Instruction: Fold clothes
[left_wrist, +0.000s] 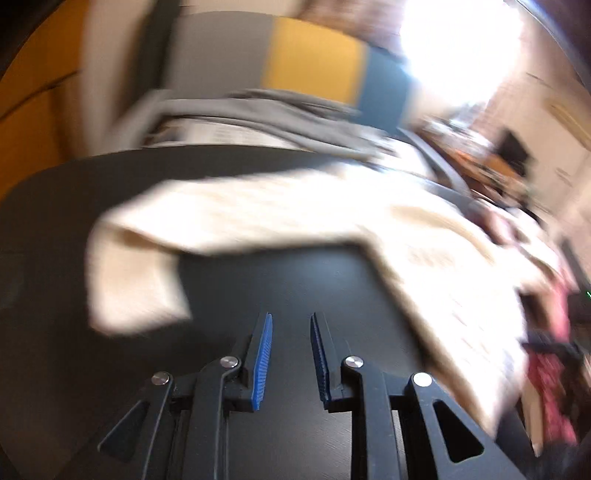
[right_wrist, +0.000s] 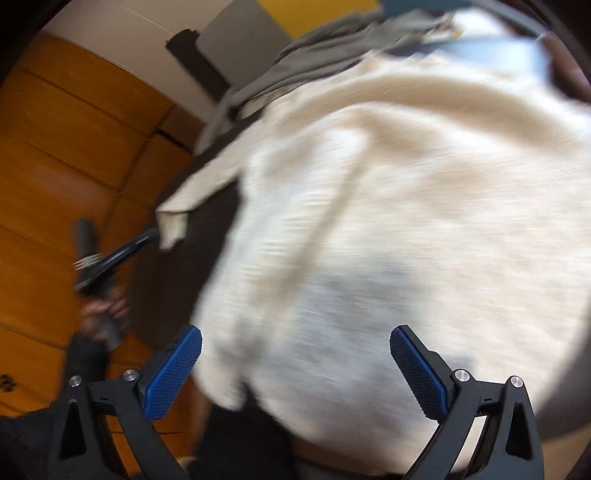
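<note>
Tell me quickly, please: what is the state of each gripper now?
Left gripper: open with a narrow gap, holding nothing, over the dark table.
Right gripper: wide open, holding nothing, above the cream sweater.

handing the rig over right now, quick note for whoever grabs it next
Left gripper: slightly open, empty, above bare dark table.
Right gripper: wide open, empty, over the cream sweater.
The sweater lies spread on the table, one sleeve trailing toward the left gripper. A grey garment is heaped behind it.
Done: no fold visible, though the frames are blurred.
Left: fold the sweater, then the grey piece.
</note>
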